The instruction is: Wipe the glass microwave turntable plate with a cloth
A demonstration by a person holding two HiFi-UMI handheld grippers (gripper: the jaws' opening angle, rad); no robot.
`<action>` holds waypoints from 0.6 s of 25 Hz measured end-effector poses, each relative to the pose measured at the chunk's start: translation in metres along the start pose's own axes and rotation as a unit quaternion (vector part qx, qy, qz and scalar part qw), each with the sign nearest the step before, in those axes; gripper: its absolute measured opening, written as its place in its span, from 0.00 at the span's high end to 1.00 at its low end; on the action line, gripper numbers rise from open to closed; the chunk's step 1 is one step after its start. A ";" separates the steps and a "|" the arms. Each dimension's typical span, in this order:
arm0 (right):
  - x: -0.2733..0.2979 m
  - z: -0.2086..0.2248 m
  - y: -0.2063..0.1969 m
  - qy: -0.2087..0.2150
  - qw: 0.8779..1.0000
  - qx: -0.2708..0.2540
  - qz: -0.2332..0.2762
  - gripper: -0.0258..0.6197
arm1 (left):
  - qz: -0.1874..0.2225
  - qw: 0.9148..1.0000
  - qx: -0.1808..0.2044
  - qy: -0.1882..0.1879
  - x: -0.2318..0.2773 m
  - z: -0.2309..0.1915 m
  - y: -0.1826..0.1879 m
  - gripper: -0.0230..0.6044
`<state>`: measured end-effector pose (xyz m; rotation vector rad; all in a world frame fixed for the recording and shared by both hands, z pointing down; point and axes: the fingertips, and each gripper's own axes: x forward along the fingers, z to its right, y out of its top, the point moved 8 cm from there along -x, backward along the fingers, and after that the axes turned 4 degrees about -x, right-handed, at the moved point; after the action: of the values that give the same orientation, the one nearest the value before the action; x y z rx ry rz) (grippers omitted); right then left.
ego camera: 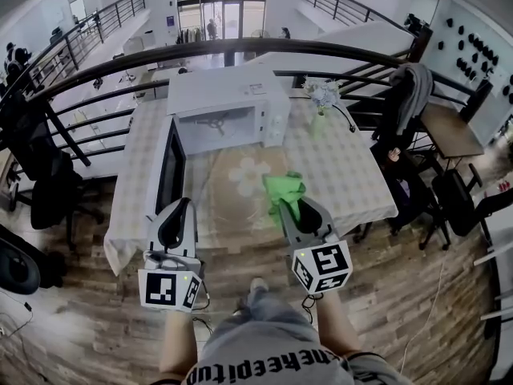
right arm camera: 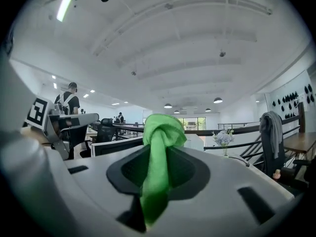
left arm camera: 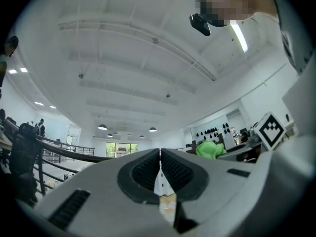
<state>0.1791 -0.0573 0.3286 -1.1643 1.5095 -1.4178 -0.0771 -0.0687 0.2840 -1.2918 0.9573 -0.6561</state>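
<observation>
Mezzanine table (ego camera: 353, 175), checked cover; white microwave (ego camera: 228, 107) at the back, its door (ego camera: 171, 167) swung open. Right gripper (ego camera: 293, 208) pinches the green cloth (ego camera: 282, 189) over the table's near edge (bunched above the jaw tips). Left gripper (ego camera: 181, 207) pressed together on nothing, beside the door. Glass plate not clearly made out.

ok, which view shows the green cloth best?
Right gripper view: the green cloth sits centre frame, pinched in the jaws of the right gripper. Head view shows it bunched at that gripper's tip; left gripper view only a small lump at right.
</observation>
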 end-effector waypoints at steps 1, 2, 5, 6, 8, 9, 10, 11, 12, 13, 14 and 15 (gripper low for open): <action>-0.001 -0.001 0.002 -0.001 1.000 -0.002 0.003 0.81 | 0.000 1.000 0.000 -0.001 0.000 0.000 0.001 0.94; -0.003 -0.002 0.005 -0.002 1.000 -0.003 0.006 0.81 | 0.001 1.000 0.000 -0.001 -0.001 0.000 0.001 0.94; -0.006 -0.004 0.011 -0.003 1.000 -0.006 0.016 0.81 | 0.004 1.000 0.000 -0.003 -0.002 0.000 0.004 0.94; -0.007 -0.005 0.013 -0.003 1.000 -0.007 0.019 0.81 | 0.004 1.000 0.001 -0.003 -0.002 0.000 0.005 0.94; -0.009 -0.006 0.017 -0.005 1.000 -0.008 0.025 0.81 | 0.005 1.000 0.001 -0.003 -0.003 -0.001 0.006 0.94; -0.010 -0.006 0.018 -0.006 1.000 -0.009 0.028 0.81 | 0.005 1.000 0.001 -0.003 -0.004 -0.001 0.007 0.94; -0.010 -0.007 0.019 -0.007 0.999 -0.011 0.029 0.81 | 0.006 1.000 0.001 -0.003 -0.004 -0.002 0.008 0.94; -0.011 -0.008 0.020 -0.008 0.999 -0.013 0.031 0.81 | 0.006 1.000 0.000 -0.002 -0.005 -0.002 0.008 0.94; -0.012 -0.009 0.021 -0.009 0.999 -0.015 0.032 0.81 | 0.006 1.000 0.000 -0.002 -0.005 -0.003 0.009 0.94; -0.013 -0.010 0.021 -0.009 0.999 -0.016 0.033 0.81 | 0.006 1.000 0.000 -0.002 -0.006 -0.003 0.009 0.94; -0.013 -0.011 0.020 -0.010 0.999 -0.017 0.033 0.81 | 0.006 1.000 -0.001 -0.001 -0.007 -0.004 0.009 0.94; -0.013 -0.012 0.020 -0.011 0.999 -0.018 0.034 0.81 | 0.007 1.000 -0.002 -0.001 -0.007 -0.005 0.008 0.94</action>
<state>0.1697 -0.0415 0.3089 -1.1367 1.5511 -1.3339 -0.0854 -0.0636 0.2775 -1.2880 0.9650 -0.6420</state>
